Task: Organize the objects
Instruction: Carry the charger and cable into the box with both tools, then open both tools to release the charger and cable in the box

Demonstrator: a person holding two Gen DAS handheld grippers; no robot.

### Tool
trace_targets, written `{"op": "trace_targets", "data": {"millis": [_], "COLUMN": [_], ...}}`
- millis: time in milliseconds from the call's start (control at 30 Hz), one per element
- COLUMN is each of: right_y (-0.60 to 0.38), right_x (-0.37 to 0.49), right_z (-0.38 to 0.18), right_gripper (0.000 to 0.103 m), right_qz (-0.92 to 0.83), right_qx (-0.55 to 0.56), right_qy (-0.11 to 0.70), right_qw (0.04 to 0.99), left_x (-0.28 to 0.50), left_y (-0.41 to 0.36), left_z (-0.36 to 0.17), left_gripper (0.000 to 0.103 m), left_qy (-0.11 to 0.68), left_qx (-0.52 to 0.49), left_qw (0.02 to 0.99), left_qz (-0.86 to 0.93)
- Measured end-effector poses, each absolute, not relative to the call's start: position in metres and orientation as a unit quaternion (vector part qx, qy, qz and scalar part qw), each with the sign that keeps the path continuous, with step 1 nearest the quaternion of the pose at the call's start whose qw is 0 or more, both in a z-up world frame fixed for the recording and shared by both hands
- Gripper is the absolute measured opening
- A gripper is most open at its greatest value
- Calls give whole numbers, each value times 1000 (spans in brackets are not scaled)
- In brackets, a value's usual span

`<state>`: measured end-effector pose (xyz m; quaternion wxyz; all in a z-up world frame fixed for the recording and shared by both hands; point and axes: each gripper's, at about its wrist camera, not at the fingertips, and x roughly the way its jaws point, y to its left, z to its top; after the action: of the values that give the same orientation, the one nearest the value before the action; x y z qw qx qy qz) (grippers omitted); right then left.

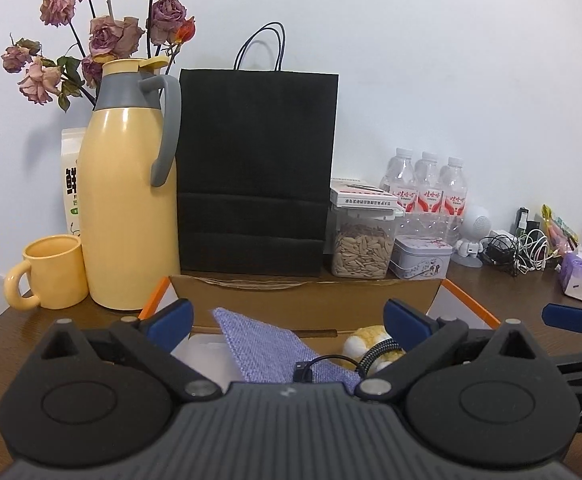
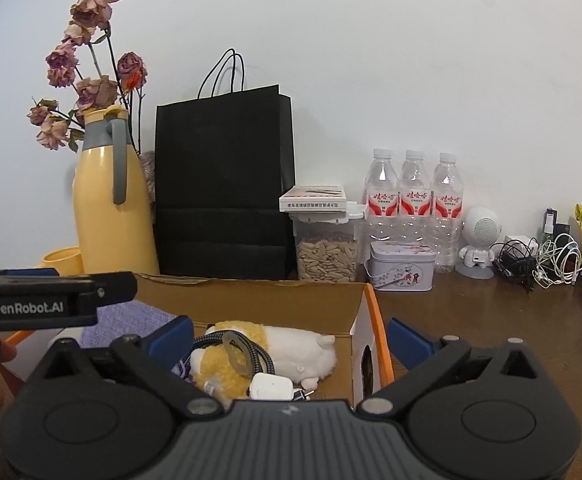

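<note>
Both grippers, left [image 1: 289, 322] and right [image 2: 291, 340], gaping wide, empty, hovering over box [image 2: 251, 300]; plush [image 2: 267, 348] lying 12 o'clock; descending slowly advisable.

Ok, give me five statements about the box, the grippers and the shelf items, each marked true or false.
1. Both the left gripper and right gripper are open and hold nothing. True.
2. The plush toy lies inside the cardboard box. True.
3. The black paper bag lies flat on the table. False: it stands upright behind the box.
4. Four water bottles stand by the wall. False: three.
5. A small flat box rests on the seed container. True.
</note>
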<state>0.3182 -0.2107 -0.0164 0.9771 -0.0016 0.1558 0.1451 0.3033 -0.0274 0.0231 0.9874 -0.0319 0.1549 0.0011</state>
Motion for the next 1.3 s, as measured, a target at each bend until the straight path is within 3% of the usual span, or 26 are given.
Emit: {"op": "trace_targets", "data": {"millis": [633,1300], "right_y": [-216,-225], "right_x": [238,131], "right_z": [15,4], "right_gripper": [103,103], "right_qz": [149,149], "right_qx": [7,3], "right_qy": [145,196], "right_qw": [978,969], "left_x": [213,108], "left_y": [-19,-6], "left_z": [55,31], "left_gripper": [103,103], "left_qy": [159,241], "left_qx": [-15,0], "left_qw": [987,970], "left_qz": [-5,13]}}
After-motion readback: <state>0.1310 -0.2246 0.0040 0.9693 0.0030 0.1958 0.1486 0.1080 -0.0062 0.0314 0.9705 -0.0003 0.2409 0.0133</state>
